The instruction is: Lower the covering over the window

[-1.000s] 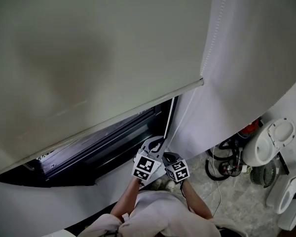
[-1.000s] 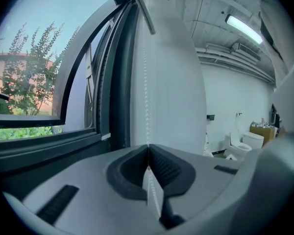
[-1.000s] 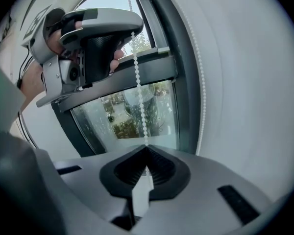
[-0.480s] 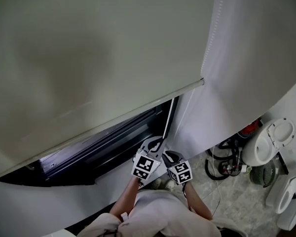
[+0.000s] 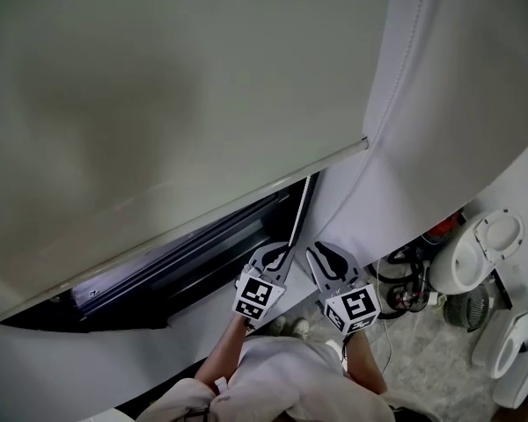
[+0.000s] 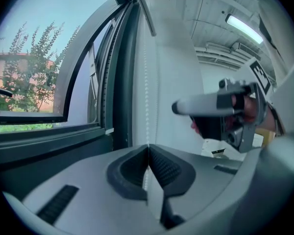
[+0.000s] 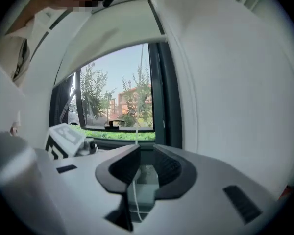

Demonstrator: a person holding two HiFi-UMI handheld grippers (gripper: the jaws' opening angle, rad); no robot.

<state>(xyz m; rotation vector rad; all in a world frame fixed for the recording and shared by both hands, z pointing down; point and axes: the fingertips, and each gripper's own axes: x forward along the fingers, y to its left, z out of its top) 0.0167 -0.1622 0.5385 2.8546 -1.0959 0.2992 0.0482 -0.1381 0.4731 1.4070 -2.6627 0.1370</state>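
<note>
A beige roller blind [image 5: 158, 104] covers most of the window, and its bottom rail [image 5: 202, 207] slants above a dark gap. A thin bead chain [image 5: 303, 211] hangs beside the frame. My left gripper [image 5: 279, 251] is shut on this chain [image 6: 146, 82], which runs up from between its jaws [image 6: 148, 153]. My right gripper [image 5: 327, 255] is to its right and higher. Its jaws [image 7: 146, 155] have just been opening and stand apart. The chain [image 7: 136, 137] passes loosely between them, close to the left pad.
A white curtain [image 5: 440, 104] hangs at the right of the dark window frame [image 5: 202, 255]. White appliances [image 5: 484, 253] and tangled cables [image 5: 405, 290] sit on the floor at the right. Trees and buildings show through the glass [image 7: 112, 102].
My right gripper has let go of the chain, opened its jaws and risen beside the left one. The left gripper has stayed put. The blind's rail sits slightly lower.
</note>
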